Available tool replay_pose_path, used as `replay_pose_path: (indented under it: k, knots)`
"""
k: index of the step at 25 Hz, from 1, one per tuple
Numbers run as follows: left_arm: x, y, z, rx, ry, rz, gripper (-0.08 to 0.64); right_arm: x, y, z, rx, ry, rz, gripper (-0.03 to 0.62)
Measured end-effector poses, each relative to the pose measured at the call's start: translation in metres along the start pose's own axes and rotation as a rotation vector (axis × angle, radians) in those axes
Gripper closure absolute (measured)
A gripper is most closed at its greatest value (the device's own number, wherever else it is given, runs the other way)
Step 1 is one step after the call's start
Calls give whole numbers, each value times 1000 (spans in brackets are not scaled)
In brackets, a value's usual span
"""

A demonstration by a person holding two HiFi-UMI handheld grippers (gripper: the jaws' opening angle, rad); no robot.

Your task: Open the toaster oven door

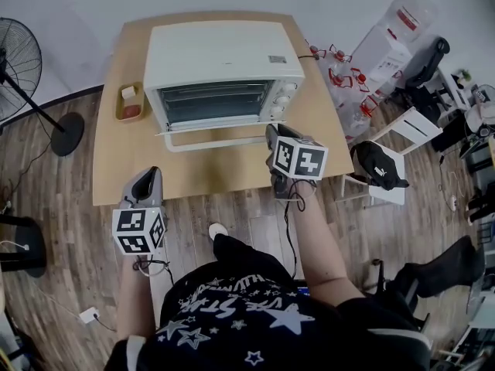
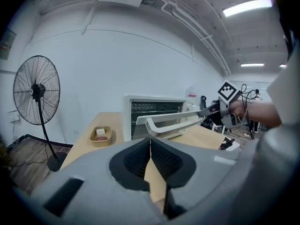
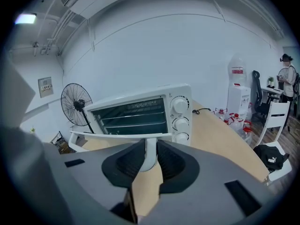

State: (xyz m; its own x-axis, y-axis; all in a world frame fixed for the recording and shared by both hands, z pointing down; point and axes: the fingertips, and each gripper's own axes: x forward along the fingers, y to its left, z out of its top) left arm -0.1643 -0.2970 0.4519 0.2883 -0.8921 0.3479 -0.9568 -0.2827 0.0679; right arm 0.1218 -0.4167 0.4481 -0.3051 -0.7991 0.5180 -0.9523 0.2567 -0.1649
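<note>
The left gripper hangs empty at the table's front edge, jaws pressed together, clear of the door's swing. The toaster oven sits mid-table with its door partly down. The right gripper pinches the right end of the handle to pull it.

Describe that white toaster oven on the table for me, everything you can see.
The toaster oven is a white, metal-looking box standing squarely on a light wooden table. Its door is swung down, nearly level, baring wire racks inside. Three round knobs stack at the front's right side. A white bar handle runs along the door's edge; the right gripper is clamped on its right end.
</note>
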Motion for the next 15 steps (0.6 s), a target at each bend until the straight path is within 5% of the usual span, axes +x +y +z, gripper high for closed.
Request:
replay_pose_path:
  k: [15]
  knots:
    - [-16,-5,-34,-14,60,-12,538,-17,-4,-76,-79,76,-53,523]
